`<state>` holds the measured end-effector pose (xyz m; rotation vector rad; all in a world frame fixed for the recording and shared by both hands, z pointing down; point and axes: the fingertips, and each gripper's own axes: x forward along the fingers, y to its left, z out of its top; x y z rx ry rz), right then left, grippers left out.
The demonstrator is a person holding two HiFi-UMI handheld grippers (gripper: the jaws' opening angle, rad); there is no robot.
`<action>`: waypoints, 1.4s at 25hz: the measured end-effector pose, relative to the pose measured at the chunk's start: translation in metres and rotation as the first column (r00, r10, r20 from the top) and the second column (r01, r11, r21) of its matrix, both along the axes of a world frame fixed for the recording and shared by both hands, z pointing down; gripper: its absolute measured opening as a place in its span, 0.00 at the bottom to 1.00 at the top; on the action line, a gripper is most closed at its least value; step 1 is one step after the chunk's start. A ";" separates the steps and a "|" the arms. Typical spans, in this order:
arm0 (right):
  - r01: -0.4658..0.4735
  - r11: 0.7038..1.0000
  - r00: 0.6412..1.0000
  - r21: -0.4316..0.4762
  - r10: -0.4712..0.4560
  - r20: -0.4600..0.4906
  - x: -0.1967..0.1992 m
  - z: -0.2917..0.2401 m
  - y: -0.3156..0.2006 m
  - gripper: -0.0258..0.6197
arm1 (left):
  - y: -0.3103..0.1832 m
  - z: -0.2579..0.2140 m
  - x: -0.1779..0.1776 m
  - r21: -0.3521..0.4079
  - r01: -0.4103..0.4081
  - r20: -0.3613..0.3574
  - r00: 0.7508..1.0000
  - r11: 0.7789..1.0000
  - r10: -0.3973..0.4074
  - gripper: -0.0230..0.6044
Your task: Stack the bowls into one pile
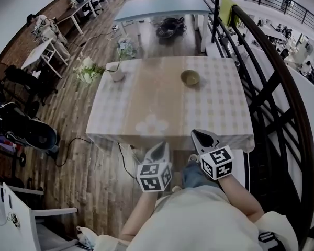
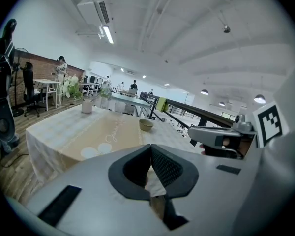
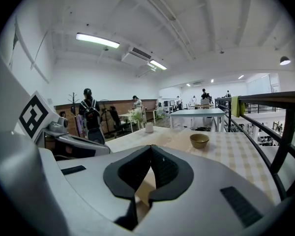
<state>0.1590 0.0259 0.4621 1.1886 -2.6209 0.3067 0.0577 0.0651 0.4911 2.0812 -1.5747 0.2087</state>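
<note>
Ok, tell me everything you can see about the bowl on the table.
The bowl is small, round and olive-tan, with a slightly glossy, ceramic-like look. It stands upright, open side up, on the checked tablecloth, right of centre toward the far edge. Only the cloth touches it; the left hand-held gripper and right hand-held gripper are at the near edge, well apart from it. Whether it is one bowl or several nested cannot be told.
</note>
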 end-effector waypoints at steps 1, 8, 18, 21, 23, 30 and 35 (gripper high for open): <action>-0.001 1.000 1.000 -0.001 0.001 0.003 0.000 0.000 0.001 0.04 | 0.001 0.000 0.000 0.000 0.002 -0.001 1.000 1.000 -0.002 0.04; 0.001 1.000 1.000 0.004 -0.001 0.018 0.000 -0.001 0.005 0.04 | 0.005 -0.001 -0.001 -0.001 0.017 0.002 1.000 1.000 -0.017 0.04; -0.018 1.000 1.000 0.011 0.018 0.012 0.004 -0.002 0.003 0.04 | 0.006 -0.003 -0.003 -0.002 0.019 0.005 1.000 1.000 -0.019 0.04; -0.018 1.000 1.000 0.008 0.018 0.025 0.005 -0.002 0.005 0.04 | 0.007 -0.002 -0.001 -0.001 0.016 0.007 1.000 1.000 -0.016 0.04; -0.016 1.000 0.999 0.008 0.015 0.034 0.004 -0.002 0.007 0.04 | 0.008 -0.002 -0.001 -0.001 0.014 0.008 1.000 1.000 -0.014 0.04; 0.000 1.000 0.999 0.001 0.000 0.035 -0.003 0.001 0.010 0.04 | 0.010 0.000 -0.006 -0.006 0.016 0.006 1.000 1.000 -0.016 0.04; 0.001 1.000 0.999 -0.002 -0.001 0.042 -0.008 0.000 0.013 0.04 | 0.013 0.001 -0.010 -0.009 0.019 0.004 1.000 1.000 -0.018 0.04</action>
